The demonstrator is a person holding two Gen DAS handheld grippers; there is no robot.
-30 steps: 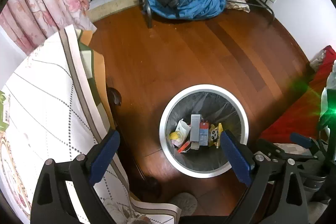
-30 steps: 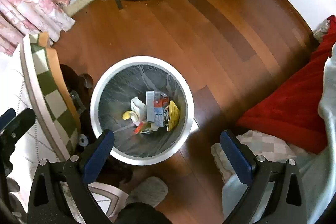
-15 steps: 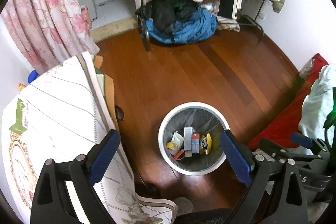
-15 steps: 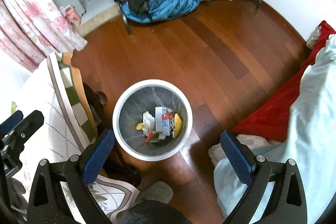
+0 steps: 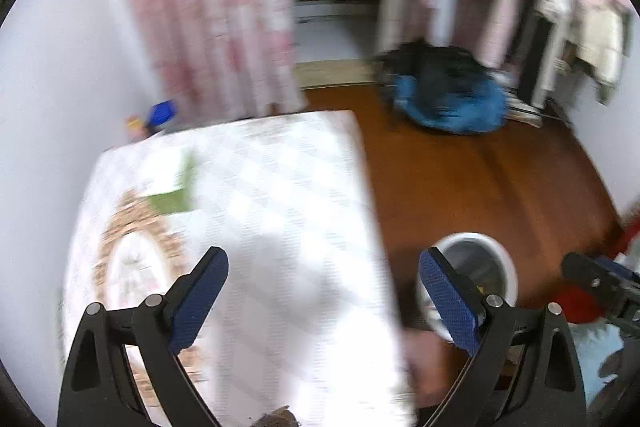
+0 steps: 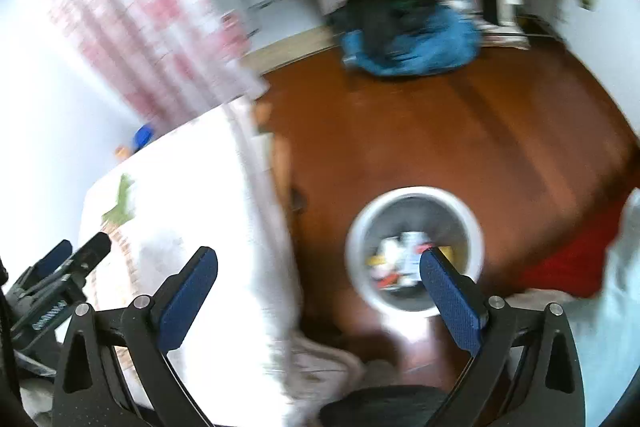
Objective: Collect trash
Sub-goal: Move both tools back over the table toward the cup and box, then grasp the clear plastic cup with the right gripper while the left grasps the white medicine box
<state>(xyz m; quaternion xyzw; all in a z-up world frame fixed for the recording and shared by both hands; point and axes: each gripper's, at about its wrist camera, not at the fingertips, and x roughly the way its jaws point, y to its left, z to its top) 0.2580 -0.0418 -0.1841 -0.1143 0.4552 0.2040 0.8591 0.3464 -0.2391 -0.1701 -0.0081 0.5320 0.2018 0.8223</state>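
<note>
Both views are motion-blurred. A round white trash bin (image 6: pixel 414 251) stands on the wooden floor beside the table, with several bits of trash (image 6: pixel 400 261) in its grey liner; in the left wrist view the bin (image 5: pixel 476 267) sits low right. A green wrapper (image 5: pixel 174 193) lies on the white patterned tablecloth (image 5: pixel 280 211); in the right wrist view the wrapper (image 6: pixel 120 205) is far left. My left gripper (image 5: pixel 323 285) hangs open above the table, empty. My right gripper (image 6: pixel 318 281) is open and empty, over the table edge and bin.
Pink floral curtains (image 5: pixel 208 11) hang behind the table. A blue and black pile of clothes (image 6: pixel 408 39) lies on the floor under a clothes rack. A red cloth (image 6: pixel 568 263) lies at the right. A blue-capped object (image 5: pixel 162 113) stands by the wall behind the table.
Both grippers have lifted and swung left, away from over the bin toward the table. The tablecloth and green wrapper now fill much of both views. Jaws stay open.
</note>
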